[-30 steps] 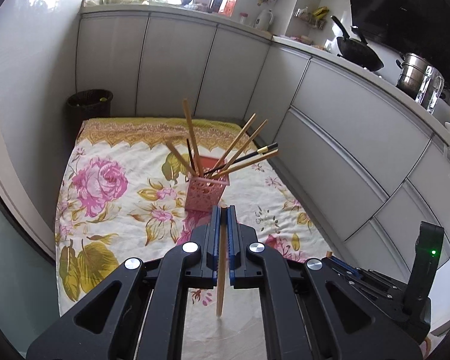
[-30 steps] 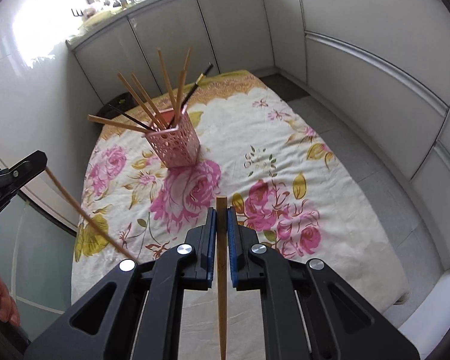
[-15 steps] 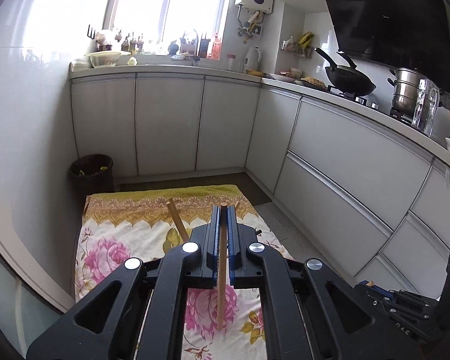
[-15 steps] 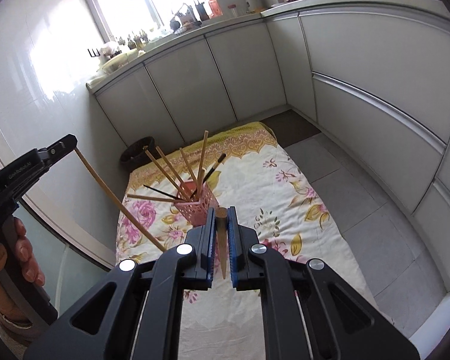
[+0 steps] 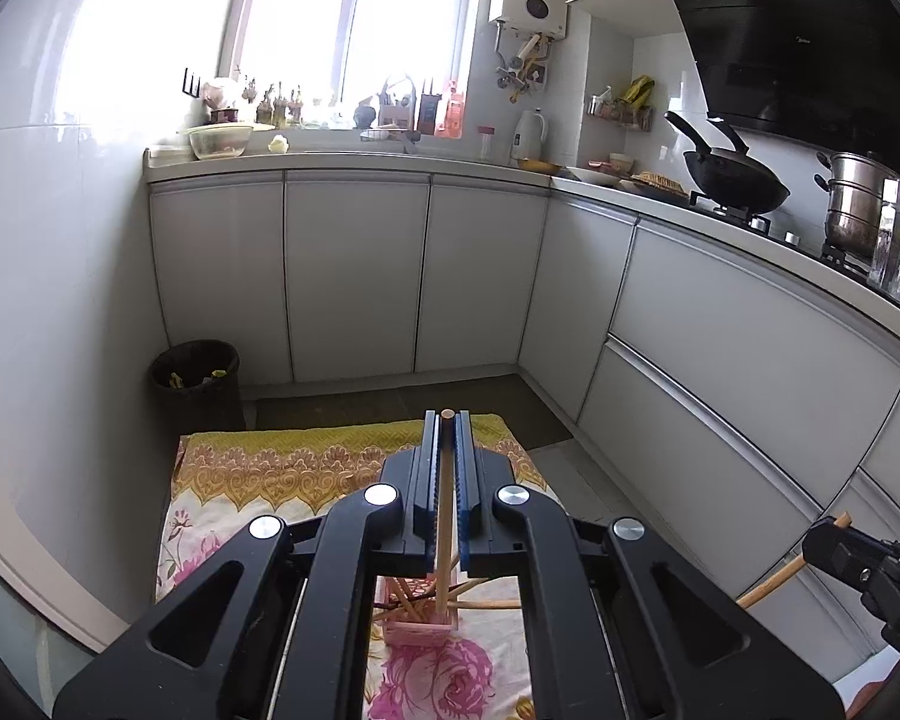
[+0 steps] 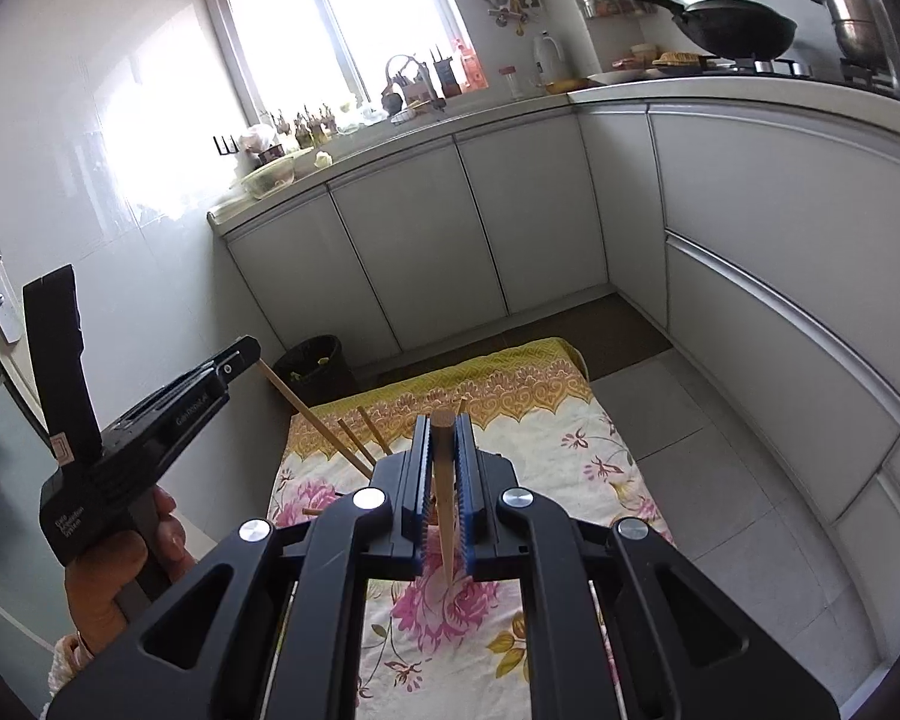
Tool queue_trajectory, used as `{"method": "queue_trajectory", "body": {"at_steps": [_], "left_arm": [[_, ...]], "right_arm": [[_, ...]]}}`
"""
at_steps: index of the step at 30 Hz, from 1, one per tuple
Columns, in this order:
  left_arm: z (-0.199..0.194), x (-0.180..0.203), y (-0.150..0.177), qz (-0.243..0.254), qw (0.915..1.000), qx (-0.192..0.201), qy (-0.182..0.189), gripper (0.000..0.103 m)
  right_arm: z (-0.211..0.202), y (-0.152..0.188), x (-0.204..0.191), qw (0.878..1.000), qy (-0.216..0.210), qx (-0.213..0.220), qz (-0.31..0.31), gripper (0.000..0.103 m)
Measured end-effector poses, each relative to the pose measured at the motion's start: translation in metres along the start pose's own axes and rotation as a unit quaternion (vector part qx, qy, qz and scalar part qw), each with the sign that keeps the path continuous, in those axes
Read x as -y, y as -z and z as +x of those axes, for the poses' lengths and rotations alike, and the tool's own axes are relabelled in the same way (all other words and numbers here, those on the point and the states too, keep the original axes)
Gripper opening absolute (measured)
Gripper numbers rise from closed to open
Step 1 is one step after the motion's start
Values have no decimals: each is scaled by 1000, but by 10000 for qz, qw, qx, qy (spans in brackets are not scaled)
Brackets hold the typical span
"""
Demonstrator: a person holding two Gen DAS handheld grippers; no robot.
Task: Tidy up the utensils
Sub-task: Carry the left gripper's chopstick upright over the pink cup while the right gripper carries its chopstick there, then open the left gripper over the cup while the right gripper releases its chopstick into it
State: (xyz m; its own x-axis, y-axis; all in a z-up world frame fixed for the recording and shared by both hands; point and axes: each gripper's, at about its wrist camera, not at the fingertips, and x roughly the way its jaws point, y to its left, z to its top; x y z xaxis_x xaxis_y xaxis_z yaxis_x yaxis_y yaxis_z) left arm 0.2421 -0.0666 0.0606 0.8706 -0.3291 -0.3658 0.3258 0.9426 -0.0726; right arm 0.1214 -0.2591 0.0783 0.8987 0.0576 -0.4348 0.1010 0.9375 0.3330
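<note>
My left gripper (image 5: 447, 418) is shut on a wooden chopstick (image 5: 446, 540) that hangs down between its blue pads. Below it, seen between the gripper's arms, the pink lattice holder (image 5: 417, 627) stands on the floral cloth (image 5: 258, 468) with several chopsticks in it. My right gripper (image 6: 442, 420) is shut on a second wooden chopstick (image 6: 444, 516). In the right wrist view the holder is hidden behind this gripper; only some chopstick ends (image 6: 367, 429) stick out. At the left of that view a hand (image 6: 120, 570) holds the left gripper (image 6: 241, 358) with its chopstick (image 6: 312, 414).
A dark waste bin (image 5: 195, 384) stands at the cloth's far left corner. White cabinets (image 5: 354, 276) line the back and right. The counter carries a black wok (image 5: 732, 180), a steel pot (image 5: 858, 210) and a glass jug (image 5: 894, 246). Grey floor tiles (image 6: 720, 480) lie right of the cloth.
Both grippers have risen with their chopsticks and tilted up. The holder has dropped to the bottom of the left view and gone behind the right gripper. Window and counter have come into sight.
</note>
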Motion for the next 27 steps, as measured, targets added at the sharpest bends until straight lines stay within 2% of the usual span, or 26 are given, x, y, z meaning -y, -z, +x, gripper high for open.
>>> {"method": "queue_trajectory", "body": {"at_steps": [9,12,14,15,16,17,27], "left_arm": [[33,-8,3,38,9997,-171,-175,3],[46,-13,11,-1,9994,-300,-185,3],[59,-17,17,-44,9985,-532,-109,5],[65,-22,21,-152,9975,-686,-37,8],[69,-25,23,-219,9967,-776,-31,21],[67,-28,25,-263,9969,-744,-68,29],[4,-52,7,-490,9987,1,-121,38]], "right_arm": [[29,-16,-5,9999,10,-147,-17,8],[35,-17,-4,9999,21,-161,-14,8],[38,-16,-4,9998,19,-178,-4,8],[39,-16,-4,9998,10,-188,9,8],[39,-16,-5,9998,-5,-200,27,8],[39,-16,-6,9998,-24,-189,36,8],[45,-25,-36,9998,-113,118,-89,8]]}}
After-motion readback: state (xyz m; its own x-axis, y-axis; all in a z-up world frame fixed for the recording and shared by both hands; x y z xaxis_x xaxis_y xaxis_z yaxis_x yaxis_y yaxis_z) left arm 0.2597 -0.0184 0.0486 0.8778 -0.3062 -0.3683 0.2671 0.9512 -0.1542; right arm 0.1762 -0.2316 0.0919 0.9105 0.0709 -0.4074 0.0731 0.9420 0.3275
